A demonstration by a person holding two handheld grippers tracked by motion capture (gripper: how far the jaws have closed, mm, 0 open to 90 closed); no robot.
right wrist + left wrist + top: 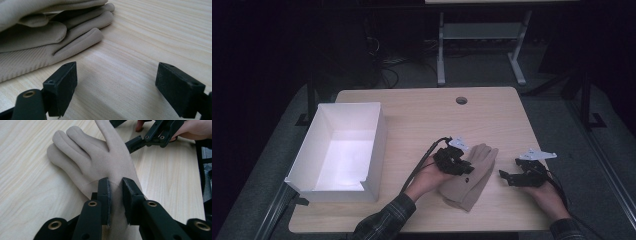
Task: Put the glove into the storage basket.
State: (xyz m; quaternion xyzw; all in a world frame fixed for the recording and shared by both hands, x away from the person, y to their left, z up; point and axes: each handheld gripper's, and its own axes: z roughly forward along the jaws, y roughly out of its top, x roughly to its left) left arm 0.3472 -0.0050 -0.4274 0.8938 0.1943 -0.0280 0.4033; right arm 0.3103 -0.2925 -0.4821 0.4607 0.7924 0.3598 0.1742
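Glove [100, 157], soft beige knit, pinched in left tool [115, 195] on pale wood-grain table [30, 195]; right tool [115, 87] wide apart.

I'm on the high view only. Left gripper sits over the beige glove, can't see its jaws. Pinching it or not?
Observer: Left gripper view has the left gripper with its jaws nearly together, a fold of the glove between the pads near the cuff.
Operator: Which side of the glove is up?
Observer: Can't tell; it lies flat with the fingers pointing away from the jaws.
Operator: And the right gripper, touching anything?
Observer: No. Right gripper view shows the right gripper with its jaws wide apart over bare table, glove fingertips short of them.
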